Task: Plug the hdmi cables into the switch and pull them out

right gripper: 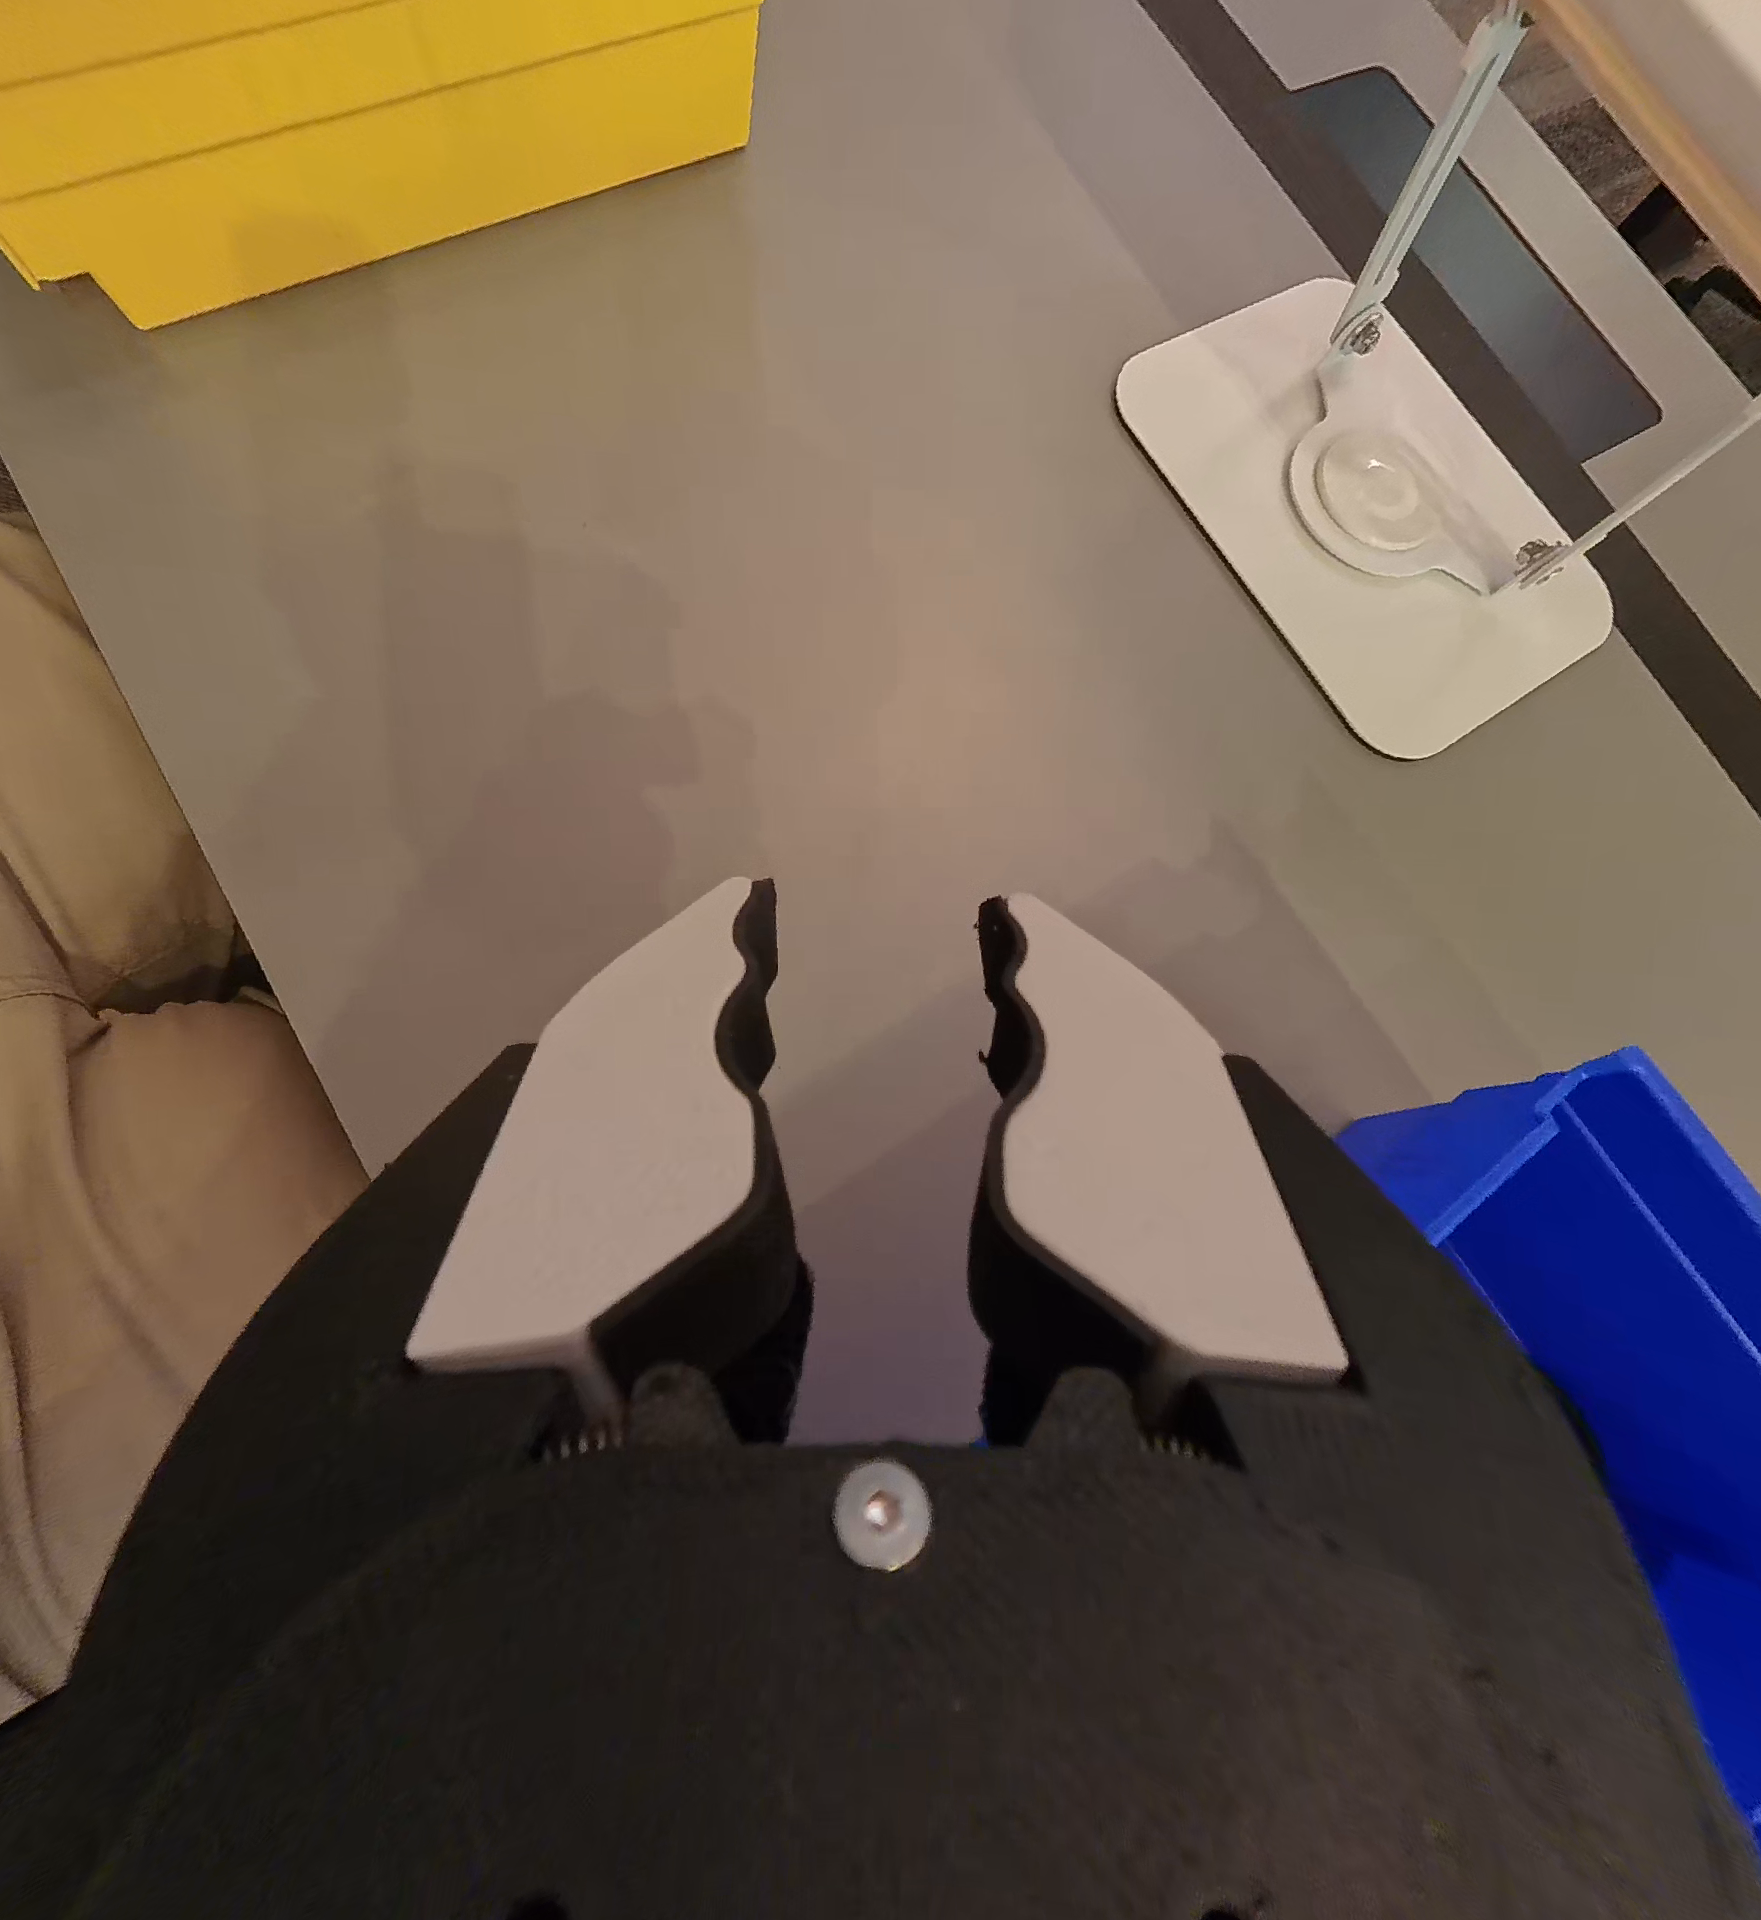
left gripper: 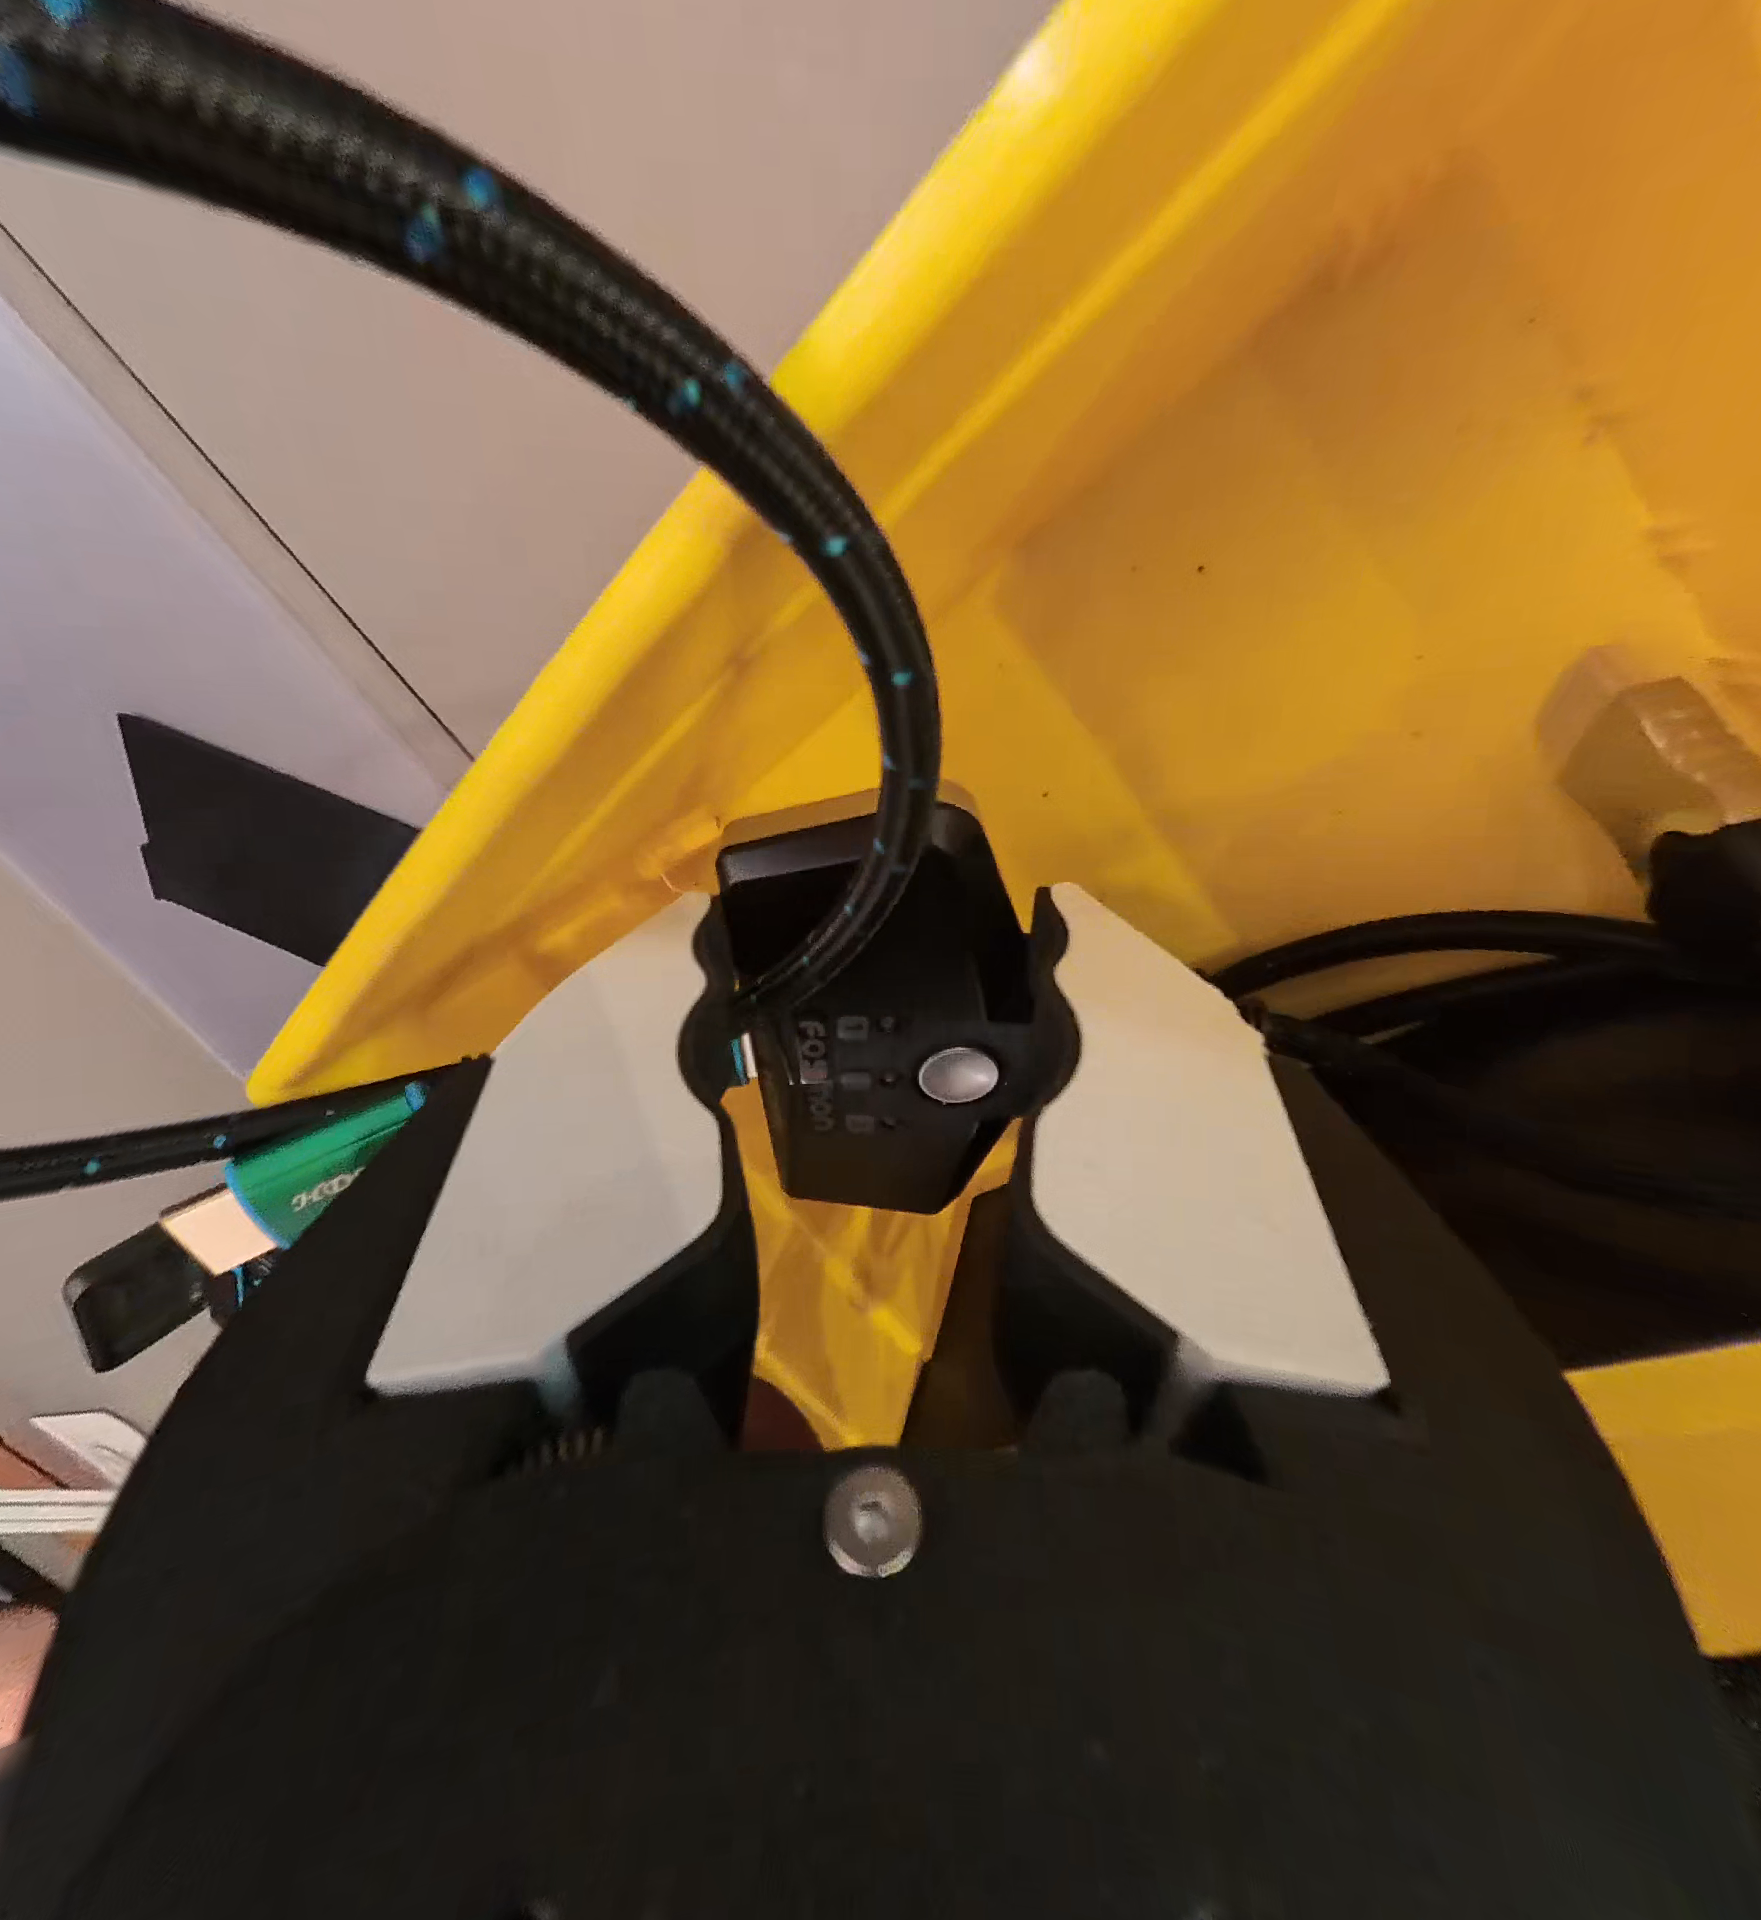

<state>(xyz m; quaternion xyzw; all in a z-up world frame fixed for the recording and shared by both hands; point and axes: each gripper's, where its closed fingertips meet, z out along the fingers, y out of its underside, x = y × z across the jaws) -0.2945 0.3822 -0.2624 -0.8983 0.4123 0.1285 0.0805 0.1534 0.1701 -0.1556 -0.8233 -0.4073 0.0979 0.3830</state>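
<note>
Left jaws clamp switch (left gripper: 881, 1023); right jaws apart, empty.

Between the fingers of the black-and-grey left gripper (left gripper: 881, 1029), a small black plastic switch box (left gripper: 881, 1049) is showing a round silver button. A black braided cable flecked with blue (left gripper: 647, 343) is arching up from it. Behind it, a bright yellow plastic bin (left gripper: 1271, 468) is glowing. Left of that claw, a metallic green plug with a gold tip (left gripper: 273, 1195) is showing.

Ahead of the right gripper (right gripper: 878, 914), a matt grey tabletop (right gripper: 751, 520) is showing plain; a deep blue plastic bin (right gripper: 1634, 1299) is sitting just right of the claw.
</note>
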